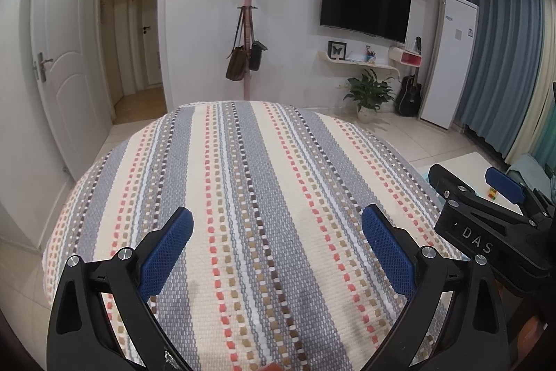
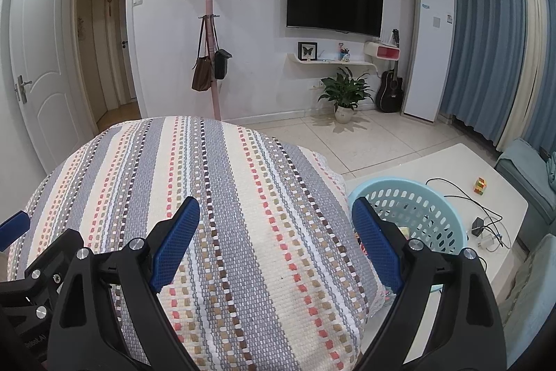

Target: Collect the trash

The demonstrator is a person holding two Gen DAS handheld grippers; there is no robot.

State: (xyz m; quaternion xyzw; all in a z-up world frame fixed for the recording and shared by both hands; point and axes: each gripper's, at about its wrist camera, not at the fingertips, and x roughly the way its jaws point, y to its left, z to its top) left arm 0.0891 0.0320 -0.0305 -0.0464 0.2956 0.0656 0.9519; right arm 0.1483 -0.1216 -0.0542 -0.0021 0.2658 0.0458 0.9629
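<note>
Cushion: big woven striped cushion (image 1: 243, 214) in grey, cream, red and brown, filling the middle of both views, under both claws.
Surface: low white surface (image 2: 451, 169) to the right of the cushion, carrying the basket, cable and cube.
Basket: round light blue plastic basket with holes (image 2: 410, 214), just beside the cushion's right edge; something small and pale inside, too hidden to name.
Left claw (image 1: 278, 246): spread wide over the cushion, blue pads apart, holding nothing.
Right claw (image 2: 276, 240): spread wide, one pad over the cushion, other in front of the basket, holding nothing.
Cable: black cable with plug (image 2: 483, 225), right of the basket.
Cube: small colourful cube (image 2: 480, 186), beyond the cable.
</note>
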